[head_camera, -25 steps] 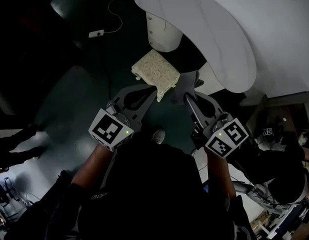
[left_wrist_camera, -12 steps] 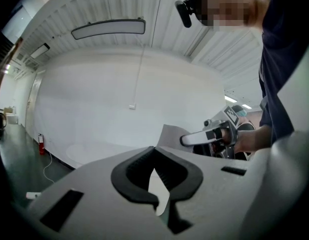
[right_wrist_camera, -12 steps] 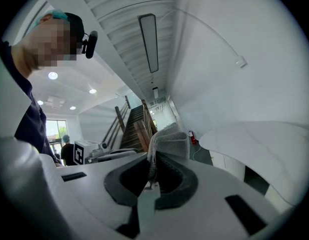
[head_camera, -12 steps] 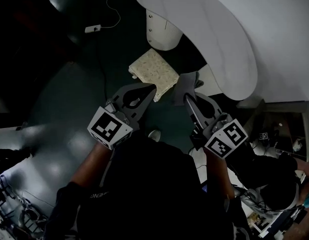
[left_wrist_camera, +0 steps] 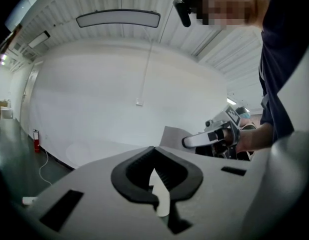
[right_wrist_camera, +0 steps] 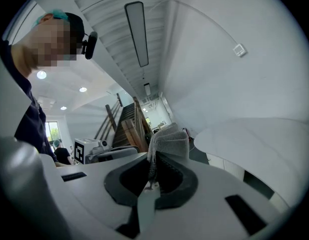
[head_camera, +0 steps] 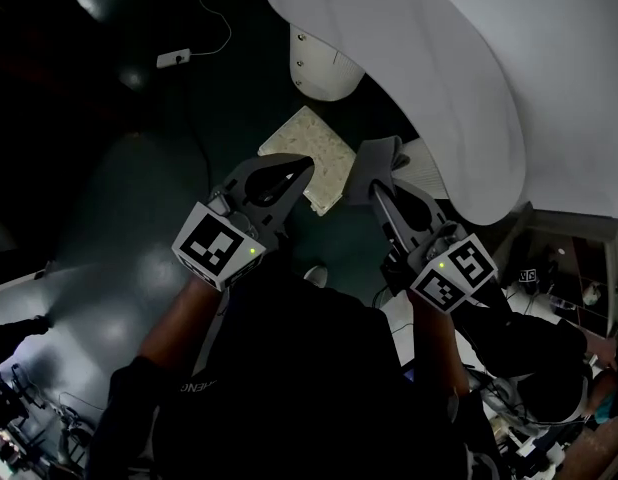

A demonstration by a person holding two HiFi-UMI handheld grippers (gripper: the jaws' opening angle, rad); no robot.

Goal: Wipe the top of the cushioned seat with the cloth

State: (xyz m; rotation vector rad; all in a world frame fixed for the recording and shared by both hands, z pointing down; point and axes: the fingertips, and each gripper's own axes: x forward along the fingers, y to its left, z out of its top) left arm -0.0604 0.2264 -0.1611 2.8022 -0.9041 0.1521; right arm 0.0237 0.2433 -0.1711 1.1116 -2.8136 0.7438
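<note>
The cushioned seat [head_camera: 317, 153] is a cream, speckled square low on the dark floor, seen in the head view just beyond both grippers. My left gripper [head_camera: 301, 166] is shut with nothing in it, and its tips overlap the seat's near left edge. In its own view the left gripper [left_wrist_camera: 153, 148] has its jaws meeting. My right gripper [head_camera: 375, 180] is shut on a folded grey cloth [head_camera: 377, 163], held beside the seat's right edge. The cloth [right_wrist_camera: 169, 140] sticks up from the right gripper [right_wrist_camera: 153, 160] in the right gripper view, and the cloth [left_wrist_camera: 172, 135] also shows in the left gripper view.
A large white curved top [head_camera: 459, 78] on a white pedestal [head_camera: 319, 68] overhangs the seat at the upper right. A white power strip [head_camera: 172, 58] with a cable lies on the dark floor at the upper left. Equipment and cables crowd the lower right.
Both grippers have moved forward toward the seat. The left gripper's tips now overlap its near edge, and the cloth in the right gripper sits closer to its right side.
</note>
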